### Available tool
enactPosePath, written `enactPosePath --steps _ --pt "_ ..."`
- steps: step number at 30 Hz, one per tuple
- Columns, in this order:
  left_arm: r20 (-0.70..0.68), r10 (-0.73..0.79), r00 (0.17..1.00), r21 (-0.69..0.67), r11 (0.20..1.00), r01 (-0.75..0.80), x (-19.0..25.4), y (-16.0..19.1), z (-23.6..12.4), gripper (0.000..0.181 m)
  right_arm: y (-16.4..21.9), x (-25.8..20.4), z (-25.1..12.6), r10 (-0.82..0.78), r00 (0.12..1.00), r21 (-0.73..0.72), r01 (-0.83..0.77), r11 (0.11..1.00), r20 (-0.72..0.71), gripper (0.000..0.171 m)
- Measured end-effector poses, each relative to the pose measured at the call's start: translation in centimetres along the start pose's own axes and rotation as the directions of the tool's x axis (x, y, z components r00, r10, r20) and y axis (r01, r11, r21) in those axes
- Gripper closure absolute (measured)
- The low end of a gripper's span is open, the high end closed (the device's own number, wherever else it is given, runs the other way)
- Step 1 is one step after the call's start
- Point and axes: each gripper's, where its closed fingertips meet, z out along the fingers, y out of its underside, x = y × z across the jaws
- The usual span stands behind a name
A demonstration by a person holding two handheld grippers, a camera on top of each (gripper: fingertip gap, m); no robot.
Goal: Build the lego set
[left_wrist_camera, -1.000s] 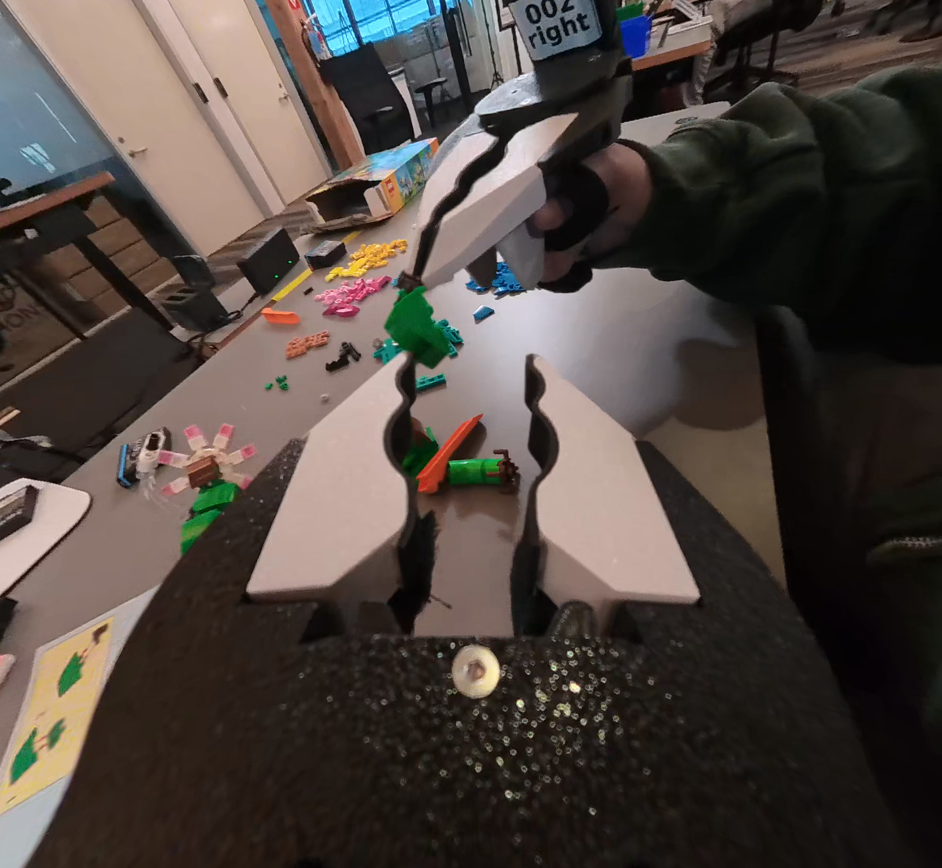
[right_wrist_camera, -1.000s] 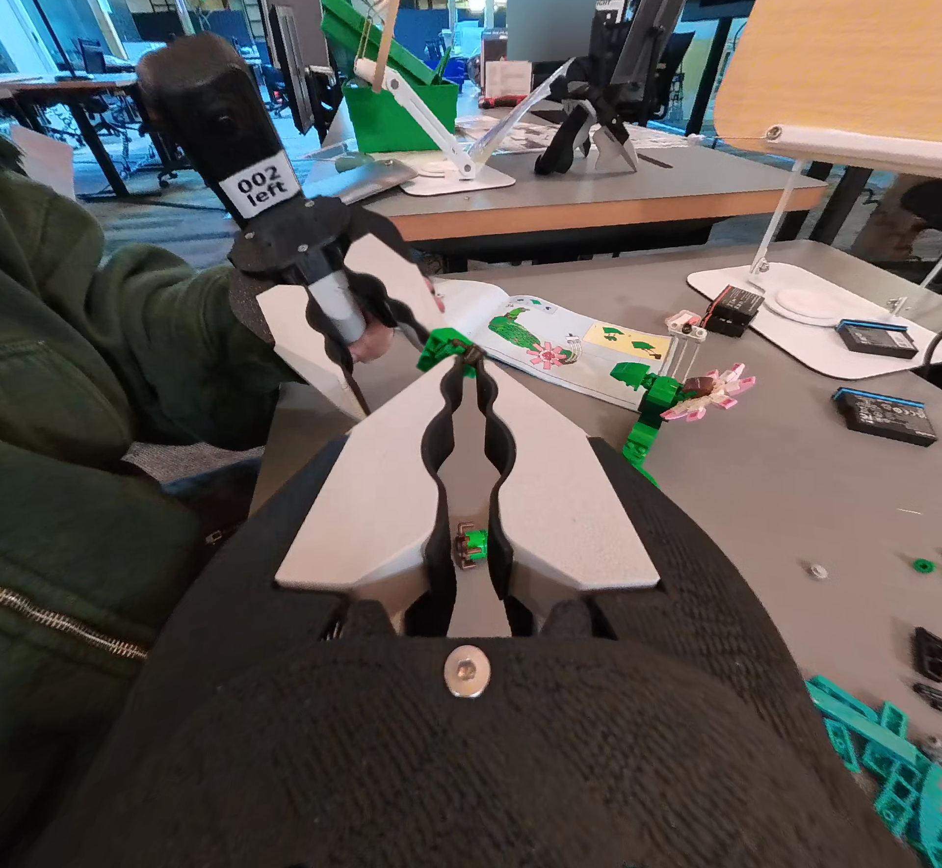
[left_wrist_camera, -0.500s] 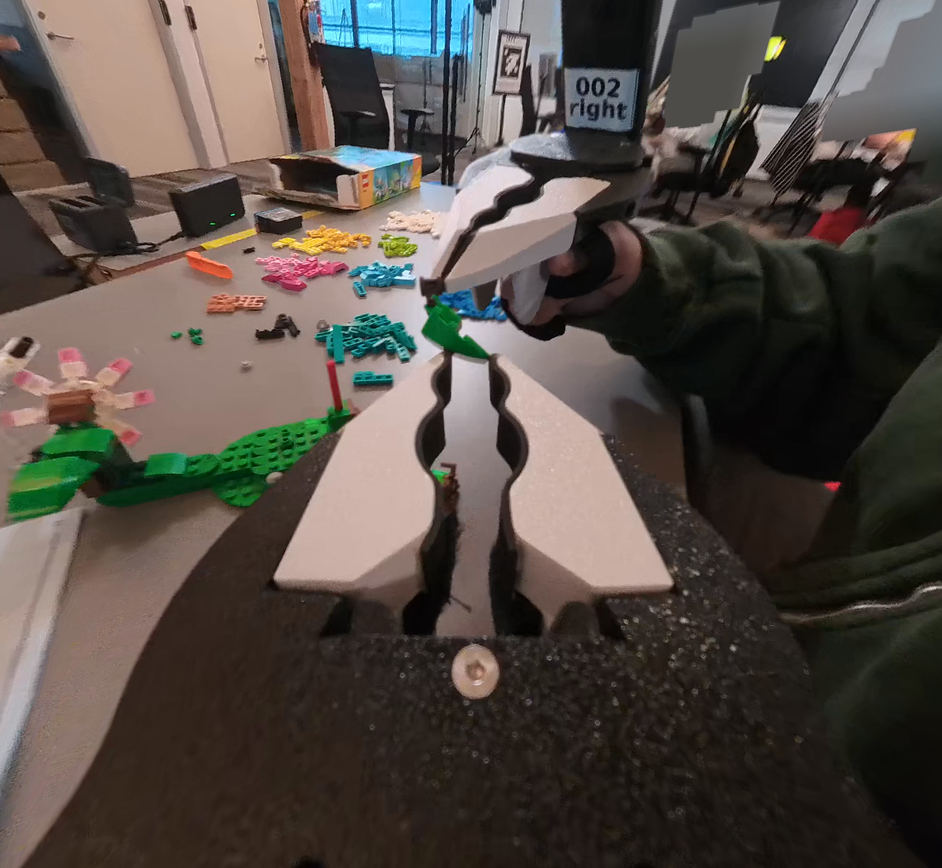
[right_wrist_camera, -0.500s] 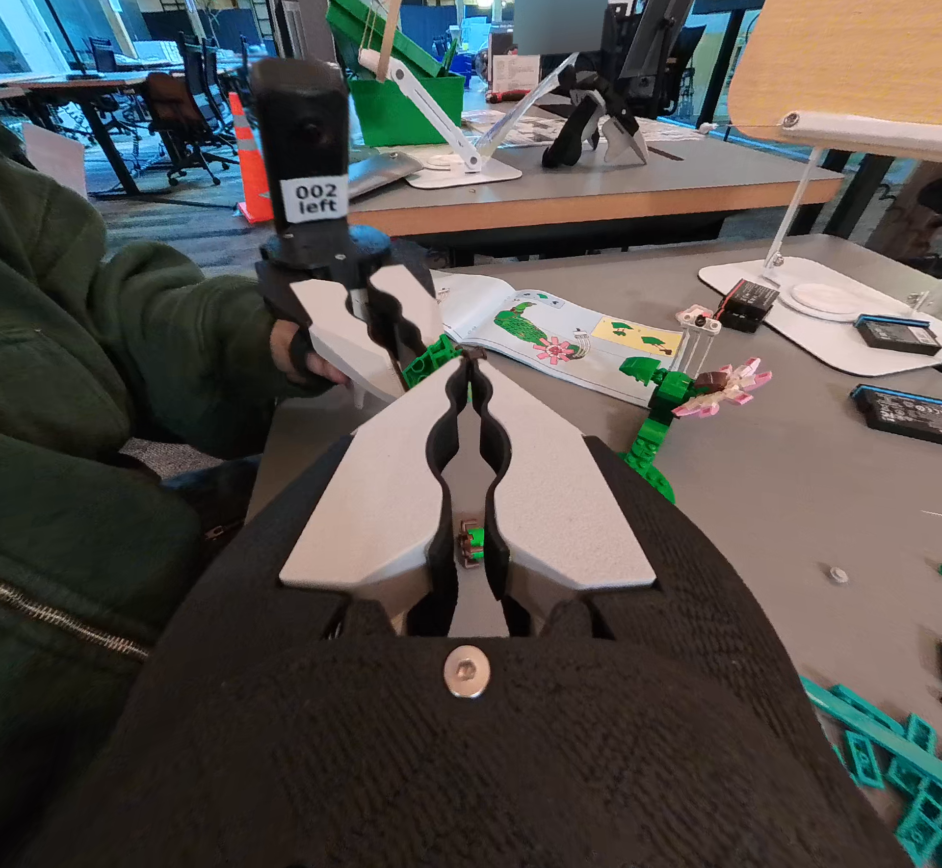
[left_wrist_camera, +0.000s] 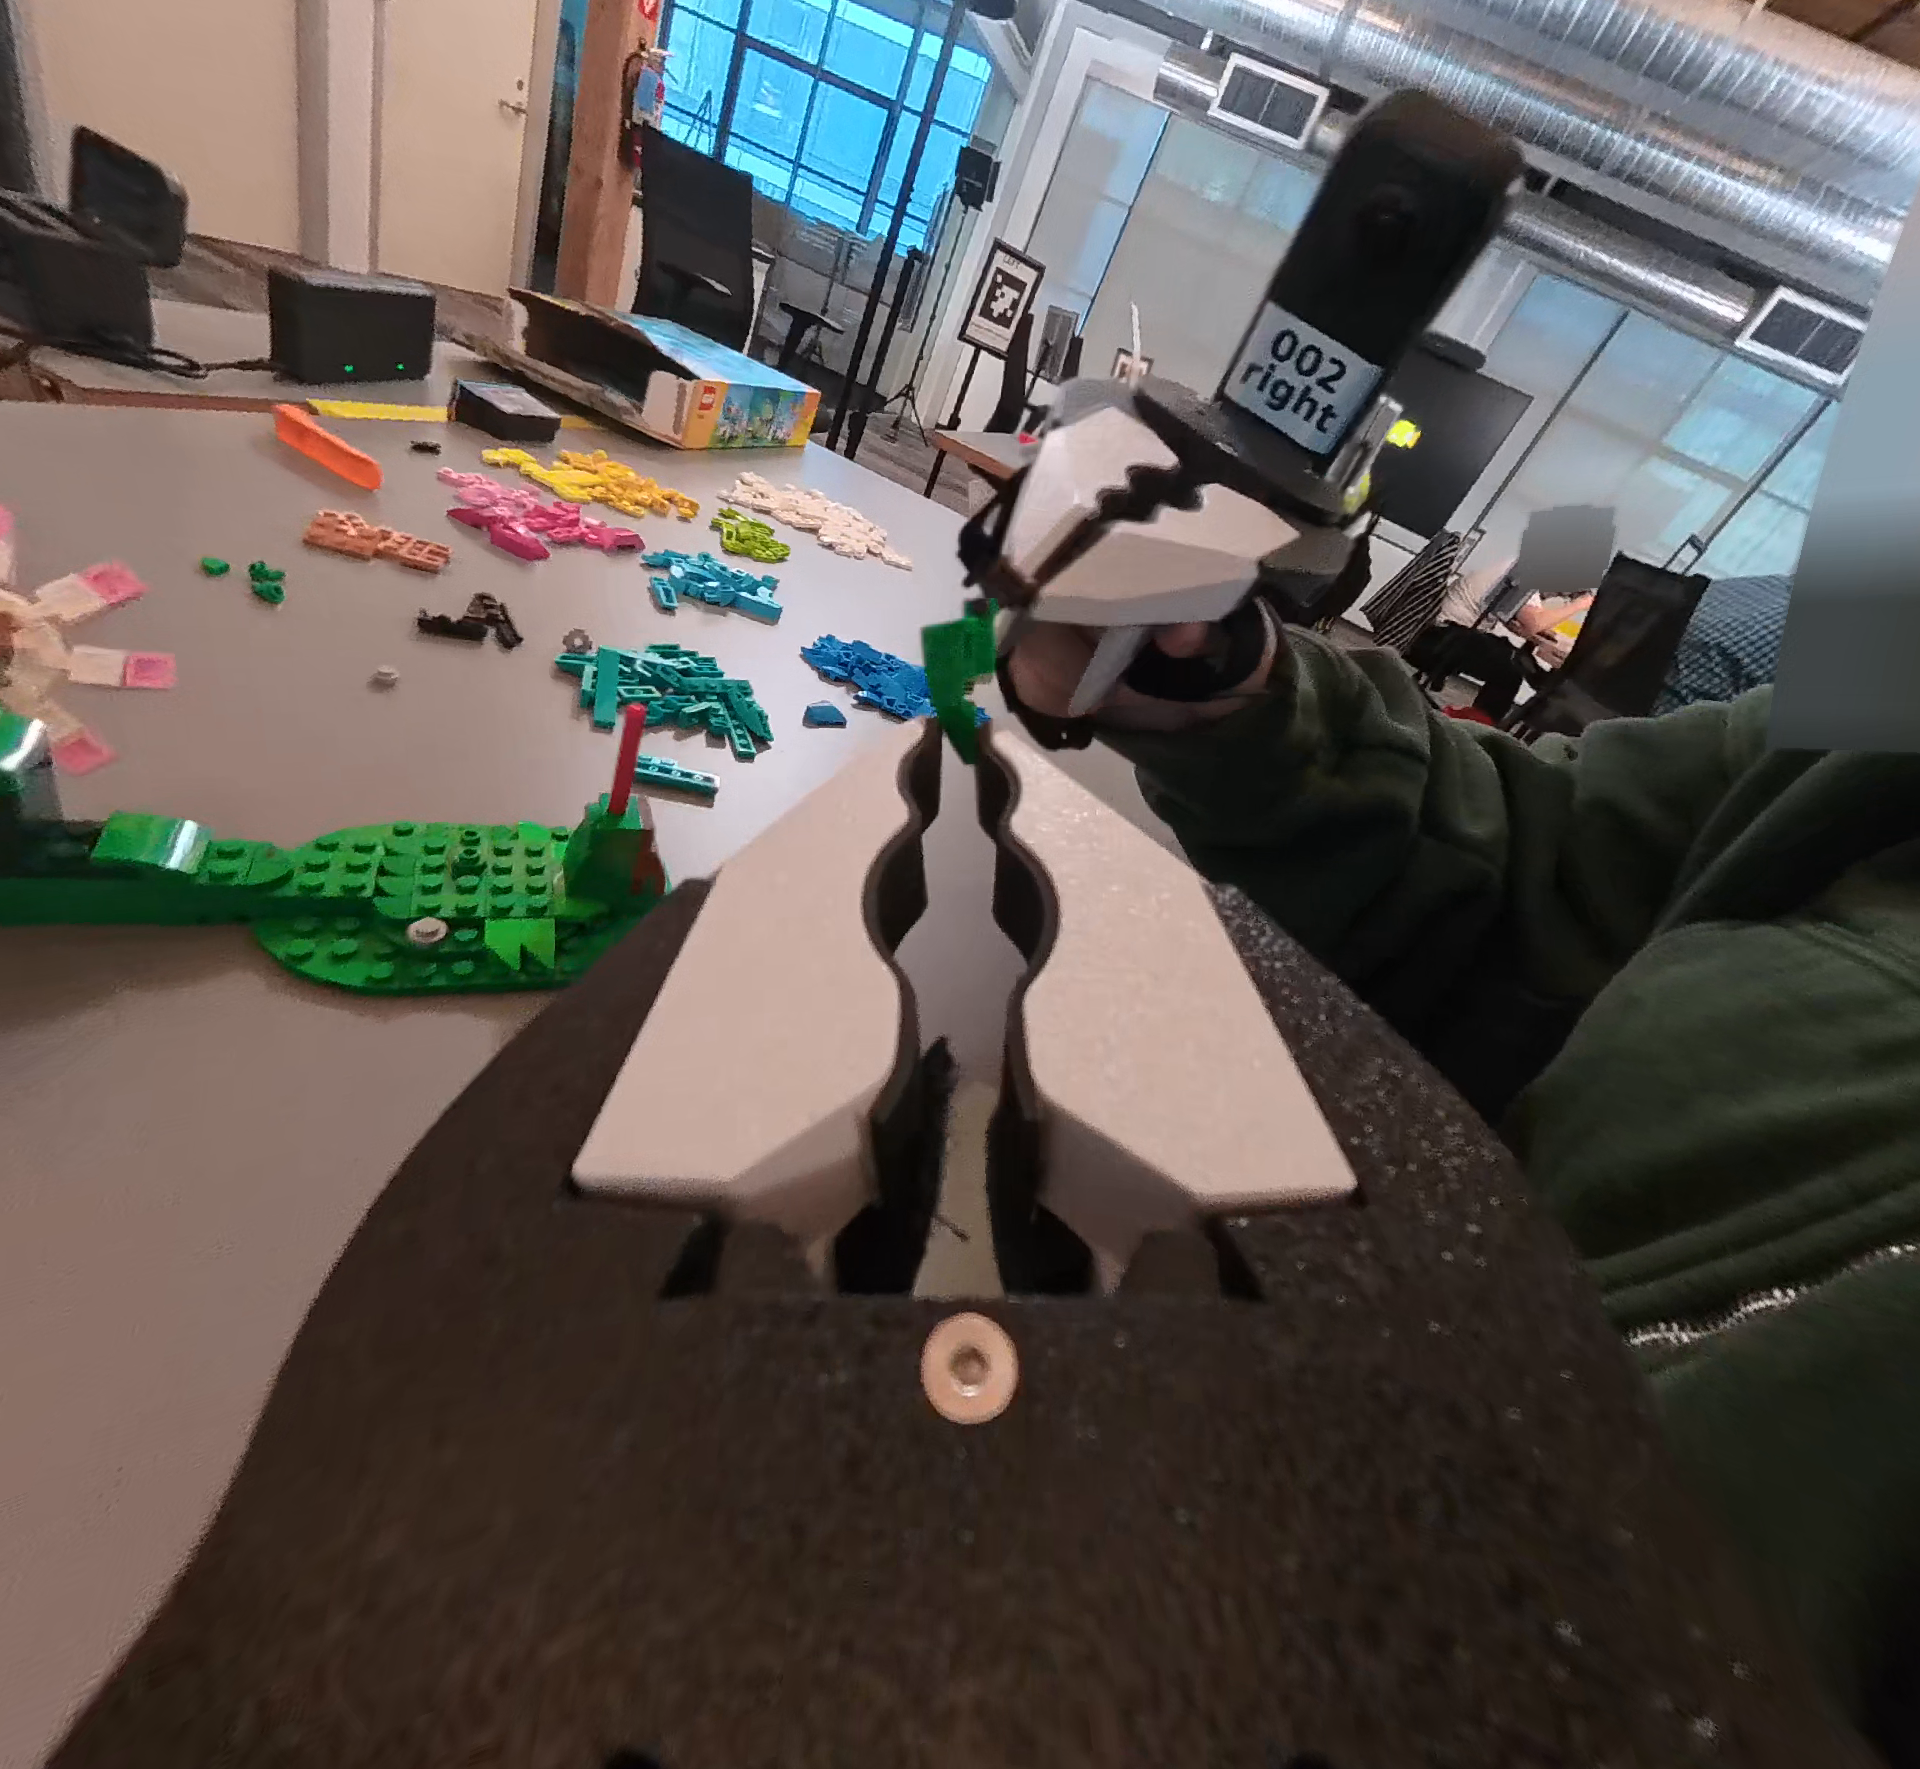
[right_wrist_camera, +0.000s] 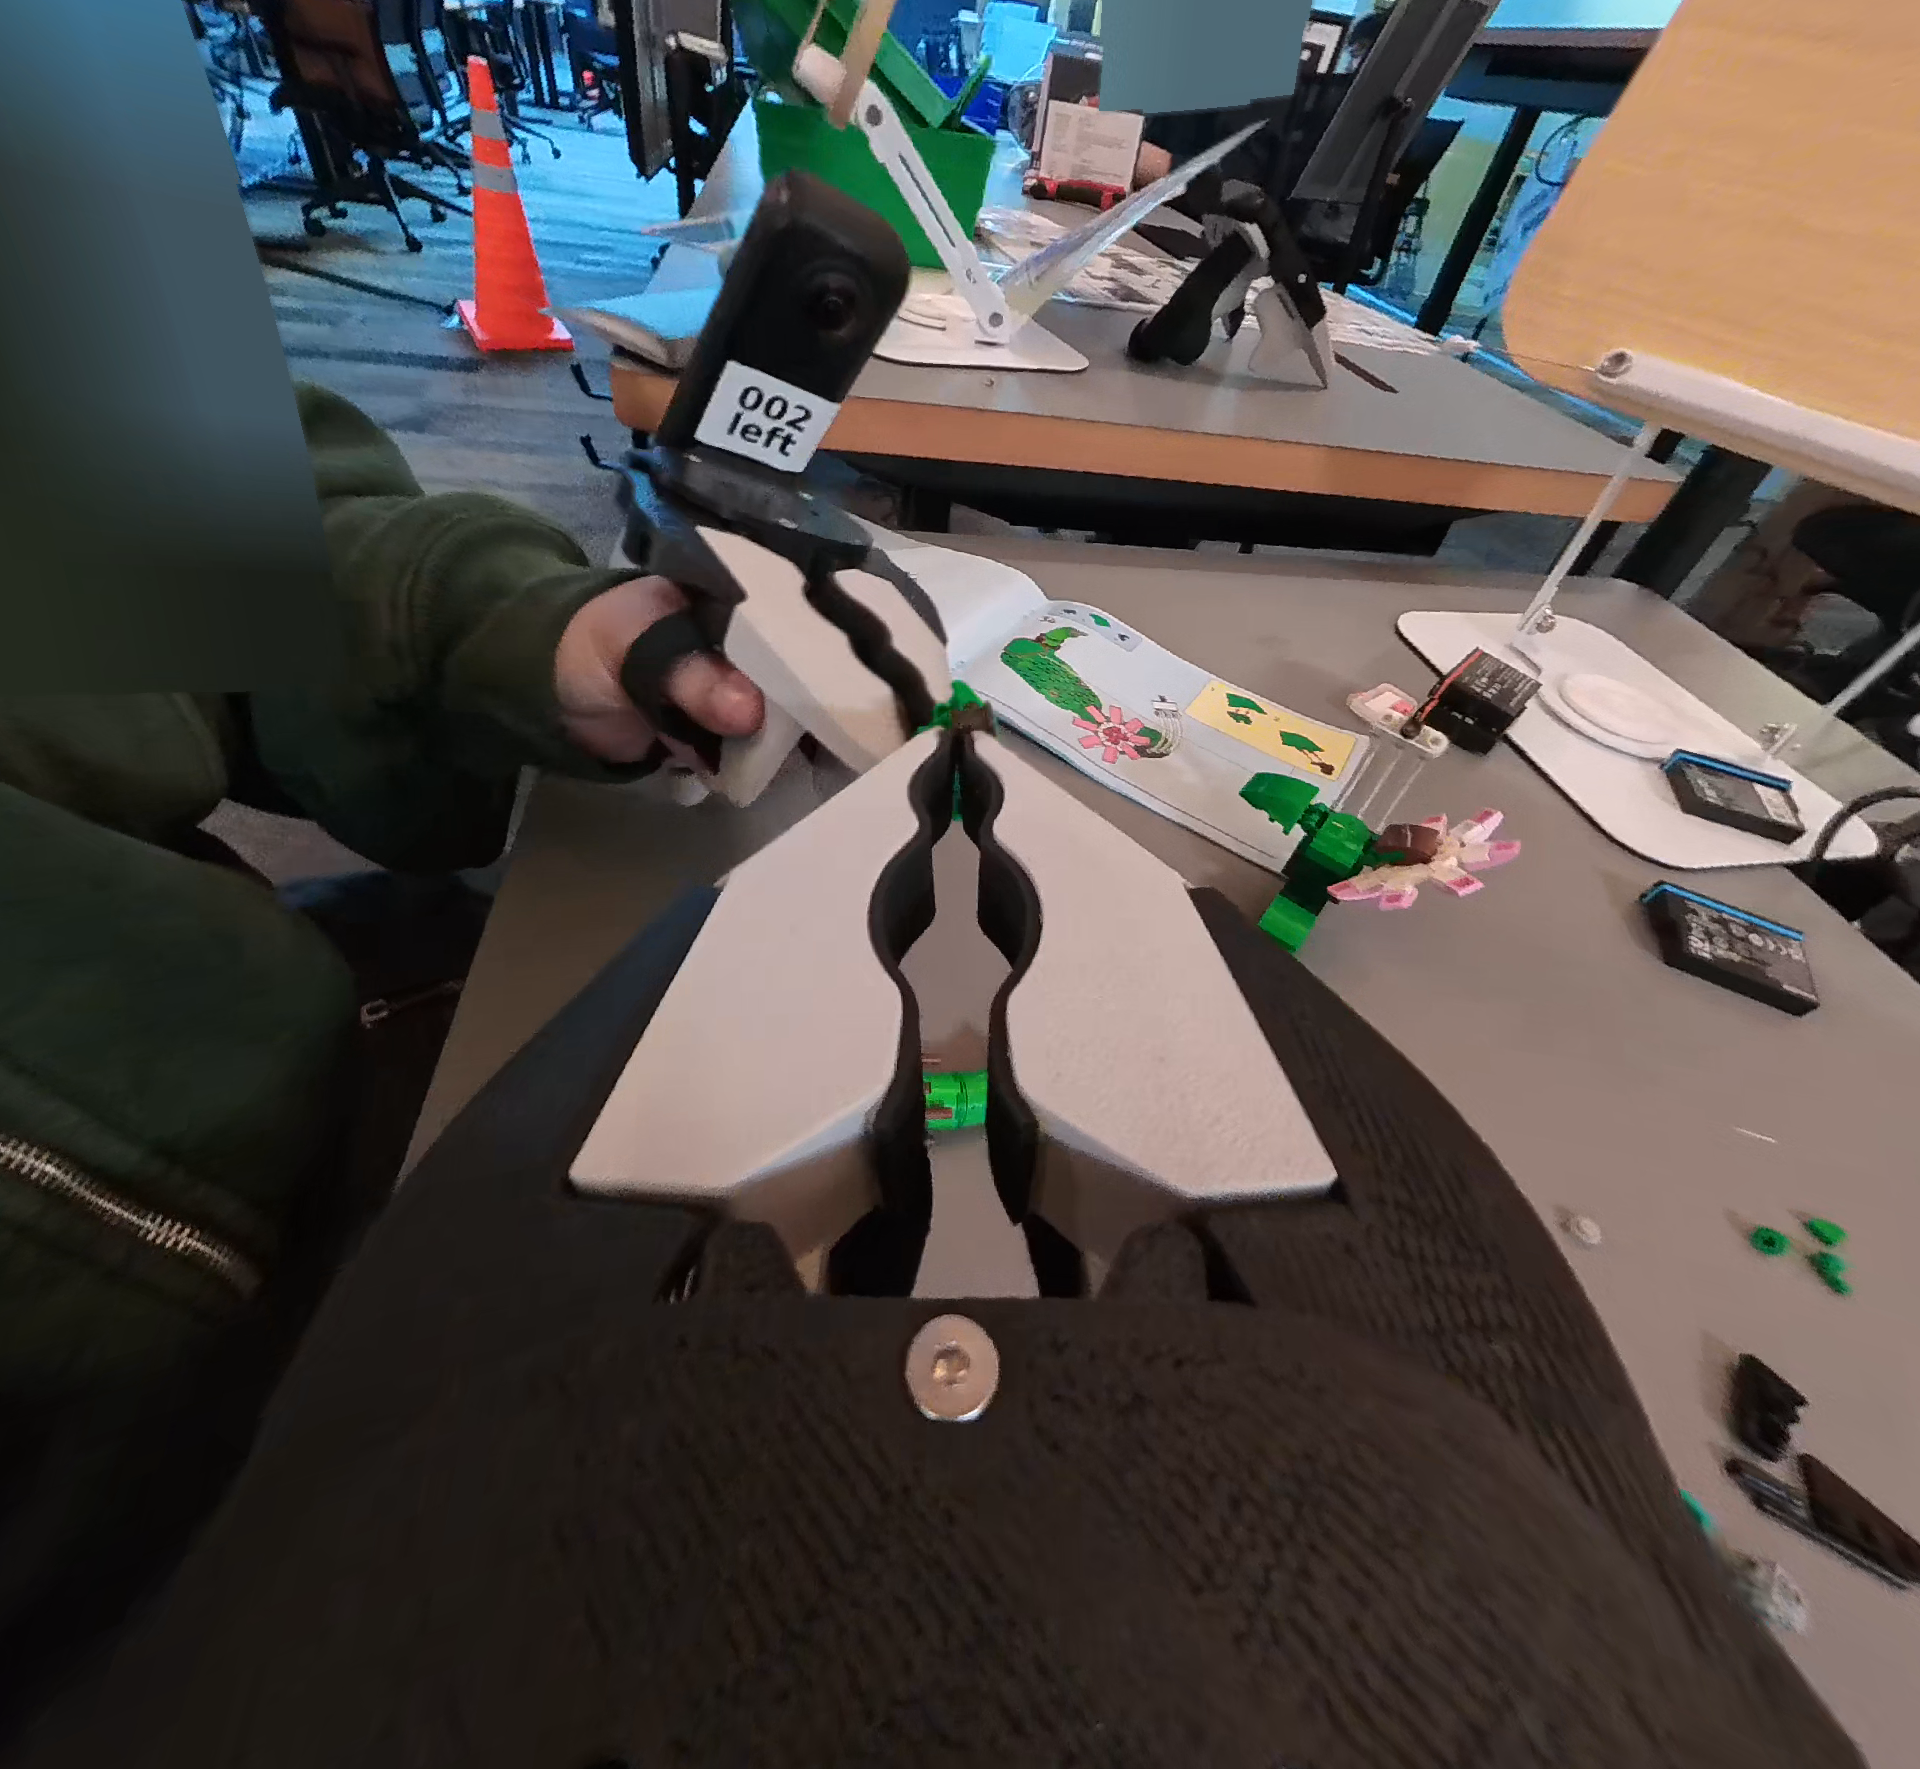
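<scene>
A small green leaf piece (left_wrist_camera: 958,665) hangs in the air between both grippers. My left gripper (left_wrist_camera: 961,737) is shut on its lower end. My right gripper (left_wrist_camera: 987,581) comes in from above right and pinches its top. In the right wrist view my right gripper (right_wrist_camera: 956,755) is shut on the same green piece (right_wrist_camera: 951,717), with the left gripper (right_wrist_camera: 920,696) touching it from the left. The green base plate (left_wrist_camera: 416,898) with a red stick (left_wrist_camera: 627,763) lies left. The pink flower (right_wrist_camera: 1423,862) lies on the table by its green stem (right_wrist_camera: 1314,846).
Sorted brick piles lie on the grey table: teal (left_wrist_camera: 665,680), blue (left_wrist_camera: 873,680), pink (left_wrist_camera: 530,519), yellow (left_wrist_camera: 603,478), white (left_wrist_camera: 821,514). A set box (left_wrist_camera: 675,389) stands behind. The open instruction booklet (right_wrist_camera: 1143,722), black batteries (right_wrist_camera: 1730,945) and a green cylinder piece (right_wrist_camera: 956,1096) lie near. My left and right fingertips are right by each other.
My left gripper has closed from open onto the green leaf piece that the right gripper holds. Both grippers have lifted and tilted, so the views look higher across the table.
</scene>
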Motion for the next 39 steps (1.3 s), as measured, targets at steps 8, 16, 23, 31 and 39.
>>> enactPosePath --steps 8,16,23,31,39 --pt "0.039 0.007 0.999 -0.028 1.0 -0.006 -0.3 0.0 -0.1 0.179 0.2 -0.2 0.4 -0.178 0.982 -0.038 0.176 0.984 -0.066 0.156" --pt "0.056 -0.03 0.998 -0.037 0.999 0.032 -0.5 0.3 0.0 0.179 0.2 0.2 0.5 -0.33 0.932 -0.094 0.319 0.943 -0.15 0.165" --pt "0.048 -0.172 0.984 -0.031 0.984 0.174 -0.5 0.7 0.4 0.179 0.7 0.5 0.7 -0.648 0.728 -0.266 0.594 0.76 -0.226 0.165" --pt "-0.064 -0.234 0.97 -0.018 0.972 0.233 0.6 0.4 0.5 0.172 0.4 0.8 0.6 -0.708 0.658 -0.282 0.649 0.706 -0.258 0.164" --pt "-0.259 -0.296 0.919 0.04 0.948 0.317 2.8 -1.5 0.5 0.139 -1.9 -1.0 -0.4 -0.467 0.86 0.079 0.49 0.868 -0.205 0.165"
